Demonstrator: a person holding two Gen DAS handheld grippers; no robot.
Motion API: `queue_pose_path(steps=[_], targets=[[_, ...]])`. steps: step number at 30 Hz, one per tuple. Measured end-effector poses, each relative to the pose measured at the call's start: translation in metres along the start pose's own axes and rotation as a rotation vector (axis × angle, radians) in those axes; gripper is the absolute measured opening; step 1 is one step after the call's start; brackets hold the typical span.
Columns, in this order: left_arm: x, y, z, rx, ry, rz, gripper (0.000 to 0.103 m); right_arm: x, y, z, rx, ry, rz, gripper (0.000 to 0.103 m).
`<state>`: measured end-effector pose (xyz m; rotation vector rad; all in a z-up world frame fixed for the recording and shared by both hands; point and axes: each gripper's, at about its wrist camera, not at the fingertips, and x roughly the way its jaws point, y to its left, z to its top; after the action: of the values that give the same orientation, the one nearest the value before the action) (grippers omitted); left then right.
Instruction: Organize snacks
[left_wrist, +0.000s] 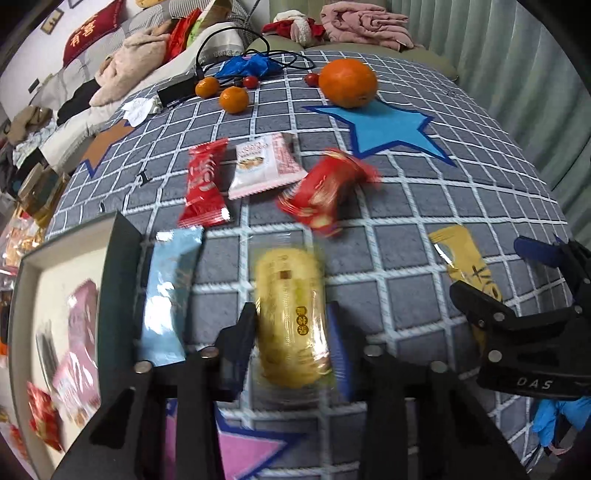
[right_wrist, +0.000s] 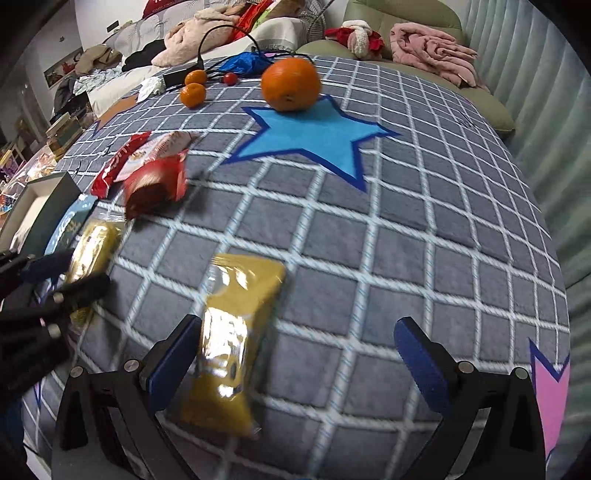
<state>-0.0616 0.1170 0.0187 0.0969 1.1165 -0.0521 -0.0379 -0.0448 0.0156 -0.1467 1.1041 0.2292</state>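
My left gripper (left_wrist: 291, 325) is shut on a yellow cake in a clear wrapper (left_wrist: 290, 321), just above the grey checked cloth. The same cake (right_wrist: 90, 254) shows at the left of the right wrist view. My right gripper (right_wrist: 295, 339) is open over a mustard-yellow snack packet (right_wrist: 232, 339) that lies by its left finger (right_wrist: 173, 354). That packet (left_wrist: 465, 262) also shows in the left wrist view. A light blue packet (left_wrist: 170, 291), two red packets (left_wrist: 203, 184) (left_wrist: 325, 188) and a pink-white packet (left_wrist: 264, 164) lie on the cloth.
A dark-walled box (left_wrist: 122, 280) at the left holds several snack packets. A big orange (left_wrist: 347, 83), two mandarins (left_wrist: 233, 99), cherry tomatoes, a blue bag (left_wrist: 251, 65) and a black cable lie at the far side. Clothes are piled behind.
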Motion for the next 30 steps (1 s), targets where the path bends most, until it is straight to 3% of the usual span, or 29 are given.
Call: queue_pose_path(steps=[5,6,7,9,14,18,24,30], targets=[[-0.017,-0.006,-0.037,-0.054,-0.028,-0.038,0.041,-0.013,-0.020,-0.025,0.019,-0.010,-0.005,0.103],[-0.021,-0.006,-0.045,-0.063,-0.035,-0.030,0.048,-0.015,-0.023,-0.029,0.020,-0.013,-0.006,0.103],[-0.023,-0.006,-0.049,-0.069,-0.037,-0.021,0.066,-0.018,-0.026,-0.035,0.018,-0.018,-0.004,0.103],[-0.020,-0.001,-0.053,-0.093,-0.023,-0.008,0.084,-0.024,-0.031,-0.046,-0.003,-0.028,0.008,0.103],[-0.013,0.000,-0.043,-0.113,-0.033,0.005,0.089,-0.027,-0.033,-0.052,0.002,-0.037,0.007,0.103],[-0.007,-0.005,-0.046,-0.102,-0.081,0.005,0.103,-0.022,-0.025,-0.041,0.017,-0.002,0.001,0.103],[-0.009,-0.004,-0.052,-0.096,-0.142,-0.001,0.103,-0.011,-0.004,-0.023,-0.037,-0.019,0.025,0.103],[-0.009,-0.005,-0.053,-0.101,-0.149,0.001,0.103,-0.009,0.000,-0.027,-0.043,-0.116,0.030,0.103]])
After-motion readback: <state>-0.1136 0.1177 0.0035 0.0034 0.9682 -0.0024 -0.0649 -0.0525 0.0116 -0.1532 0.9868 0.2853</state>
